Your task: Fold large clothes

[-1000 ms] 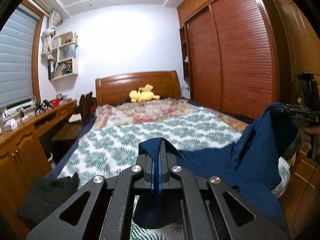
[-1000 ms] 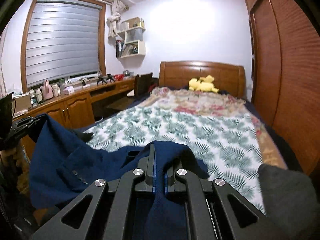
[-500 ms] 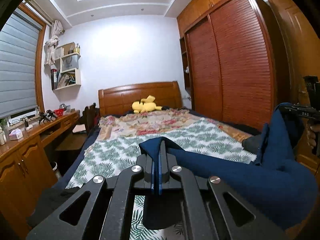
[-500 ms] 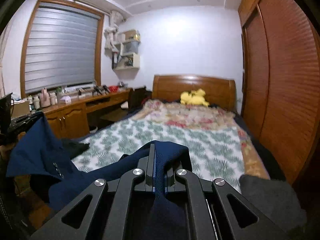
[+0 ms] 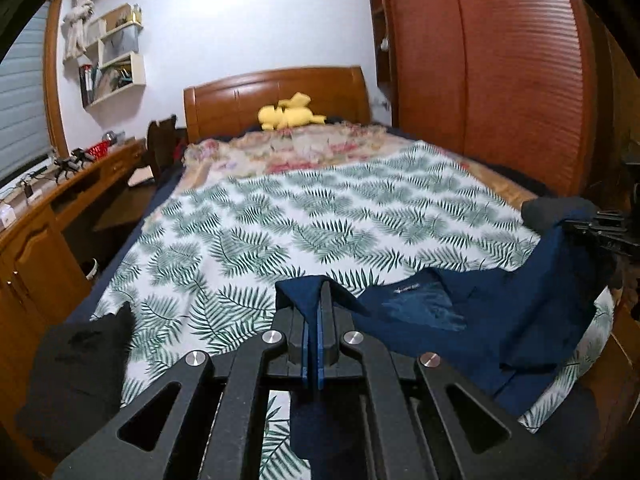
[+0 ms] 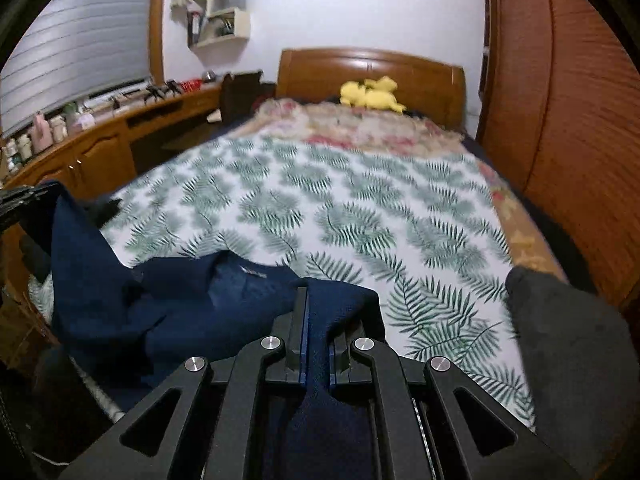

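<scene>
With the left gripper (image 5: 313, 320) and right gripper (image 6: 316, 328) each clamped on the navy jacket (image 5: 460, 320) draped over the bed's (image 5: 320, 216) foot edge, it should be kept taut and laid flat.

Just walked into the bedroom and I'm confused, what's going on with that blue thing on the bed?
A person is folding a dark blue garment with a handheld gripper in each hand. The left gripper is shut on one part of the fabric, and the right gripper is shut on another. The cloth between them sags onto the near end of the bed, over the leaf-print cover, with its label facing up. A grey garment lies at the bed's right corner, and a dark one at the left corner.
</scene>
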Demonstrator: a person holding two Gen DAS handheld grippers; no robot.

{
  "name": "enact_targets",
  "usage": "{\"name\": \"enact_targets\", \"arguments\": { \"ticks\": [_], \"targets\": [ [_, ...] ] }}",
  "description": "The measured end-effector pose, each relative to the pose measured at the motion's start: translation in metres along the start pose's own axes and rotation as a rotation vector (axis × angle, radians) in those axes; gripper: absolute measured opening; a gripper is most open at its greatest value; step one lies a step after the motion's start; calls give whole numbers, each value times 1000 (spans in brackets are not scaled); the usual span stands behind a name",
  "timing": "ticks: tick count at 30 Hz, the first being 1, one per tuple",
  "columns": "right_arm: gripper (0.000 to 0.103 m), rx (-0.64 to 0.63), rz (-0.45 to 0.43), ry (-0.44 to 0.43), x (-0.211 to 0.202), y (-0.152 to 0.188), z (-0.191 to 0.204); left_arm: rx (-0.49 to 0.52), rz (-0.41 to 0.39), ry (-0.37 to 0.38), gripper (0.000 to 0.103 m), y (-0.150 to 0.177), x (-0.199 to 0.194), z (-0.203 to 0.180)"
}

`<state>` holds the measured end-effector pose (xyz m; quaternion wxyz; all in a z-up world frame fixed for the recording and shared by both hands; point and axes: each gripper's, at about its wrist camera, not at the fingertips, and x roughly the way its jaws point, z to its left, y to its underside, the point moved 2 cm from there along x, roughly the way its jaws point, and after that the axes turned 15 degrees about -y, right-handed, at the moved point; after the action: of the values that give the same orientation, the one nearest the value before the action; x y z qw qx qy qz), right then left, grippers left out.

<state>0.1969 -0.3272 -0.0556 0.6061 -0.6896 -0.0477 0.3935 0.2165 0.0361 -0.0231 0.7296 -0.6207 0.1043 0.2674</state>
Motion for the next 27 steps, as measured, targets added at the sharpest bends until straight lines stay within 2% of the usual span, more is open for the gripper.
{"name": "enact_targets", "arguments": {
  "ticks": [4, 7, 9, 11, 12, 13, 14, 17, 20, 27],
  "targets": [
    [11, 22, 47, 27, 33, -4, -10, 24, 23, -18, 3, 4, 13, -13],
    [27, 43, 64, 30, 54, -20, -17, 30, 22, -19, 5, 7, 15, -15],
    [50, 55, 55, 36, 54, -19, -21, 31, 3, -17, 18, 10, 10, -16],
    [60, 52, 45, 61, 41, -7, -24, 18, -21, 1, 51, 13, 7, -17],
    [61, 48, 42, 75, 39, -4, -21, 5, -34, 11, 60, 16, 5, -17],
    [61, 47, 38, 85, 37, 0, -20, -5, -44, 17, 80, 19, 4, -17],
    [62, 47, 34, 92, 36, 2, -19, -20, -65, 27, 83, 24, 1, -17],
    [62, 48, 32, 76, 29, 10, -9, -25, -89, 74, 83, 40, -2, -25],
    [63, 35, 36, 43, 27, 17, 9, -16, -103, 87, 83, 60, 0, -36],
    [63, -29, 88, -39, 40, 25, 61, 27, -60, 155, 83, 90, 14, -54]
  ]
}}
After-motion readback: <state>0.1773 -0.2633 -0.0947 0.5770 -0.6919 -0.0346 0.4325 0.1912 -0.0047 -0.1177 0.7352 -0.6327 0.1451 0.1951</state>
